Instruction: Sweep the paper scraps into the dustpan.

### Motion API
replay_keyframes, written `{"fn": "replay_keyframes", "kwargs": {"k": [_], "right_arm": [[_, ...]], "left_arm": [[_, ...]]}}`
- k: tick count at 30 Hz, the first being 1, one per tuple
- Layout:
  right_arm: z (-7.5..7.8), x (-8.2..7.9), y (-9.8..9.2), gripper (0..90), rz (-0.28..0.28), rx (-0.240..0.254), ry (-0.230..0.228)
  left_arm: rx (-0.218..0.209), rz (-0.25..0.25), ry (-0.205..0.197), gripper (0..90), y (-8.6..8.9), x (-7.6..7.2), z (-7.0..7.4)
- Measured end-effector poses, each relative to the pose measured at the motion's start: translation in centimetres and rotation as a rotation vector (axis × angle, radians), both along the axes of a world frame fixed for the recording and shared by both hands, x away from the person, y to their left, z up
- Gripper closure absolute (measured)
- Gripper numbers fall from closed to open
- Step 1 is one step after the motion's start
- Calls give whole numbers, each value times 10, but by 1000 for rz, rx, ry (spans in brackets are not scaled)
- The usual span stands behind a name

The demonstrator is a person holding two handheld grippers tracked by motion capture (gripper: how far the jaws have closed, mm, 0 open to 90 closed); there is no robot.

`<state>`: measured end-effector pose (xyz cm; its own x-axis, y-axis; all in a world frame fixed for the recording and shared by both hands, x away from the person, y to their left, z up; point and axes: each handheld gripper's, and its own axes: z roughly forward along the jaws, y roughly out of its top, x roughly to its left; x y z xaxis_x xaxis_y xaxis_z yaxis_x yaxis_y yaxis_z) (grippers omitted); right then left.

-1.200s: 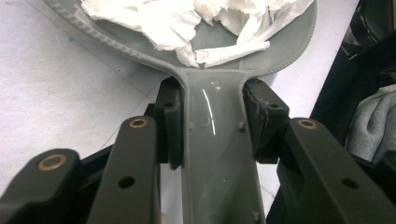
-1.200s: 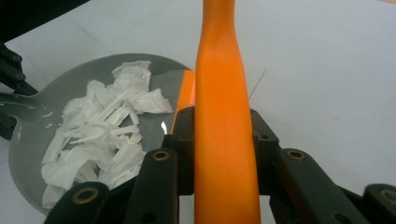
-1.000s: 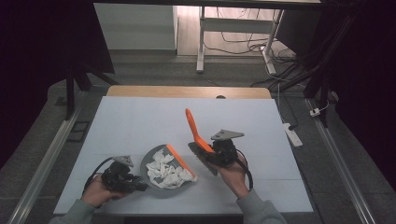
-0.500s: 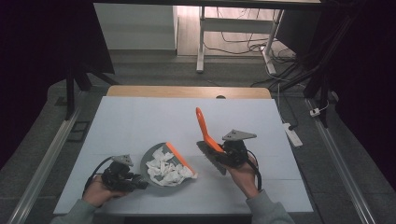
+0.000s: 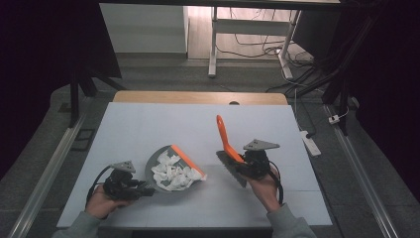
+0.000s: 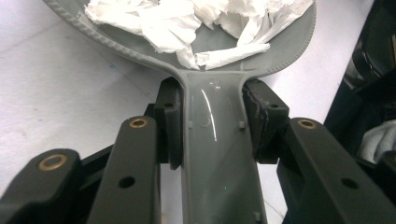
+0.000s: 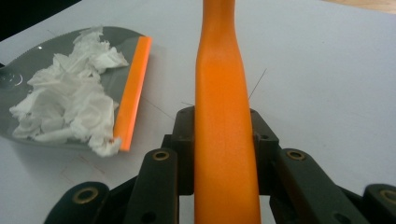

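Note:
A grey dustpan (image 5: 151, 171) with an orange lip (image 5: 188, 161) lies on the table at the front left, heaped with crumpled white paper (image 5: 173, 174). My left gripper (image 5: 142, 189) is shut on its handle (image 6: 212, 144), one pad (image 6: 170, 123) pressing each side. In the left gripper view the paper (image 6: 187, 21) fills the pan just ahead. My right gripper (image 5: 243, 164) is shut on an orange-handled brush (image 5: 223, 133), whose handle slants up and away while the grey bristles (image 5: 230, 169) point down at the table. The right gripper view shows that handle (image 7: 224, 93) clamped between the jaws, with the dustpan (image 7: 49, 49) off to the left.
The pale tabletop (image 5: 163, 129) has a wooden strip (image 5: 198, 97) along its far edge. Bare surface separates the dustpan's lip from the brush. A white power strip (image 5: 309, 141) lies on the floor to the right. Desk legs and cables stand beyond the table.
My right gripper has carried the brush to the right, away from the dustpan's lip. The left gripper and the dustpan have stayed in place.

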<state>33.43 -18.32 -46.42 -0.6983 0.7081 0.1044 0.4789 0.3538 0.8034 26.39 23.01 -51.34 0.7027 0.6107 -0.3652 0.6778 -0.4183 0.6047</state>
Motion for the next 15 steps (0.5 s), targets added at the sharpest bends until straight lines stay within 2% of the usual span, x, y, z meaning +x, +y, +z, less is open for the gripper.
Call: {"fn": "replay_keyframes", "kwargs": {"k": [5, 8, 15], "right_arm": [[2, -1, -9, 702, -1, 6, -18], [3, -2, -15, 702, -3, 13, -23], [5, -5, -28, 702, -1, 26, -30]], "left_arm": [[-25, 55, -8, 610, 2, 0, 2], [-35, 92, -28, 610, 2, -2, 4], [-84, 192, -35, 610, 5, -2, 8]]}}
